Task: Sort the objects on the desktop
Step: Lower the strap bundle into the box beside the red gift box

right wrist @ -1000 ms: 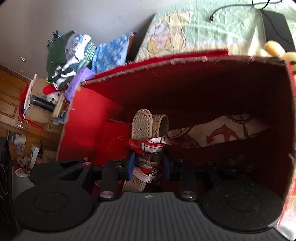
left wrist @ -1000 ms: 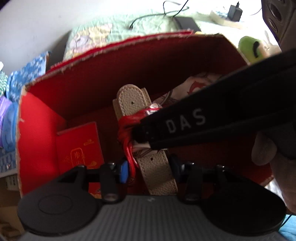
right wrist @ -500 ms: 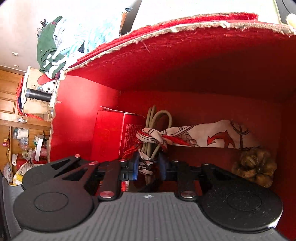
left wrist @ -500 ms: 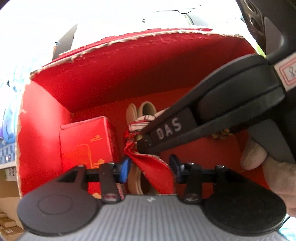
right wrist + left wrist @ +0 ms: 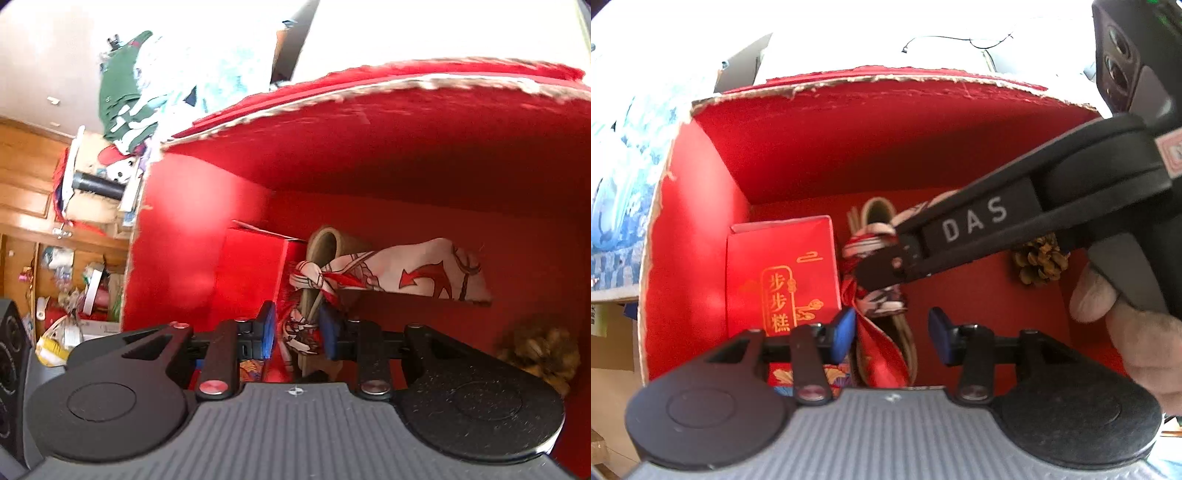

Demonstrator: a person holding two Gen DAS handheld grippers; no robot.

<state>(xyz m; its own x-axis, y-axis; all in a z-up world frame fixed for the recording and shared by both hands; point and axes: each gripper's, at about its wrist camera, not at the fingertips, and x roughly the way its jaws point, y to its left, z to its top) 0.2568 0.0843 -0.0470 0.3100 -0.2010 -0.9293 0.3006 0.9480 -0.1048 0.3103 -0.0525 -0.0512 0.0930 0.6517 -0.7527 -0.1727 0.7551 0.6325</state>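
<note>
A beige strap (image 5: 875, 210) with a red-and-white scarf (image 5: 873, 240) knotted round it lies inside a big red cardboard box (image 5: 701, 206), beside a small red gift box (image 5: 783, 269). My right gripper (image 5: 882, 275) reaches in from the right and is shut on the knot. In the right wrist view the right gripper (image 5: 298, 328) pinches the scarf (image 5: 424, 269) and strap (image 5: 325, 243) between its blue pads. My left gripper (image 5: 892, 334) stands open above the box, and the scarf's red tail hangs loose between its fingers.
A pine cone (image 5: 1039, 262) rests on the box floor at the right, near the hand (image 5: 1137, 332) holding the right gripper. Outside the box are piled clothes (image 5: 125, 92), a wooden cabinet (image 5: 22, 184), a black speaker (image 5: 11, 350) and blue patterned cloth (image 5: 617, 192).
The strap with its scarf went down from the box's opening to the floor beside the small red box, carried by the right gripper. The left fingers no longer span the strap.
</note>
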